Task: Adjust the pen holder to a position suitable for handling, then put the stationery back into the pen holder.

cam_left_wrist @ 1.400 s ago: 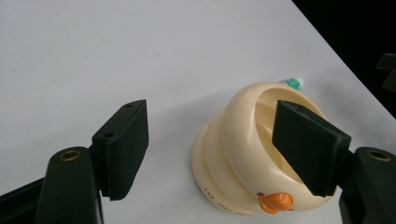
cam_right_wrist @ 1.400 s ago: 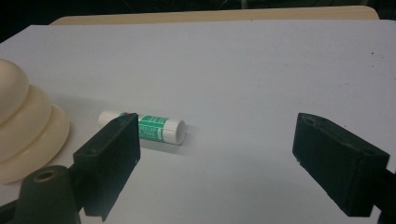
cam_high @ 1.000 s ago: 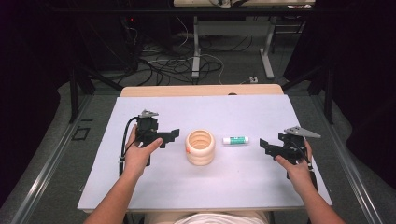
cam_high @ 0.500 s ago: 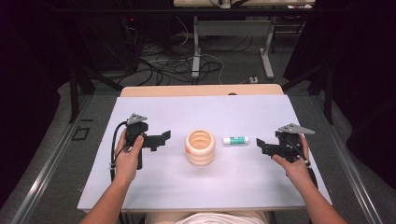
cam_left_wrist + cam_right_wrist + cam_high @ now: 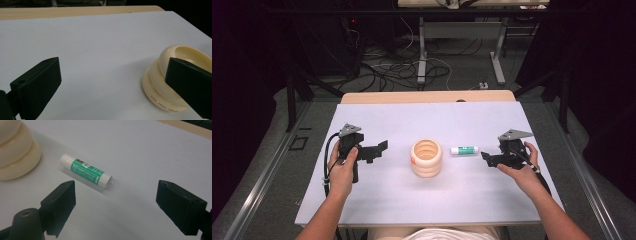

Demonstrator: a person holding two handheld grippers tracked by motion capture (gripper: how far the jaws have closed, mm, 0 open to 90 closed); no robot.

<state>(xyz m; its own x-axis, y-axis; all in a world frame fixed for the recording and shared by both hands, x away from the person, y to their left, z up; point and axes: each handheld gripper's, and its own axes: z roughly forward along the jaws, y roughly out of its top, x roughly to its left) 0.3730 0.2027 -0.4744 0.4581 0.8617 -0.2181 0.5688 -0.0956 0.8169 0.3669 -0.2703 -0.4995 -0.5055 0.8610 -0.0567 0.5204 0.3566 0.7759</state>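
A cream ribbed cup (image 5: 427, 158) stands upright at the middle of the white table (image 5: 402, 200). Just right of it lies a green-and-white glue stick (image 5: 464, 150) on its side. My left gripper (image 5: 379, 149) hovers left of the cup, jaws open and pointing at it; in the left gripper view the cup (image 5: 162, 80) sits partly behind the right jaw. My right gripper (image 5: 487, 158) is held right of the glue stick, open, with nothing between its jaws; the glue stick (image 5: 86, 171) lies just ahead of them, the cup (image 5: 15, 147) beyond at the left.
A bare wooden strip (image 5: 427, 96) runs along the table's far edge. Beyond it, cables and desk legs (image 5: 422, 50) stand on the dark floor. Open table surface lies in front of the cup and on both sides.
My left gripper has drifted left and slightly back, away from the cup. The right gripper has shifted a little up and left. The cup and glue stick have not moved.
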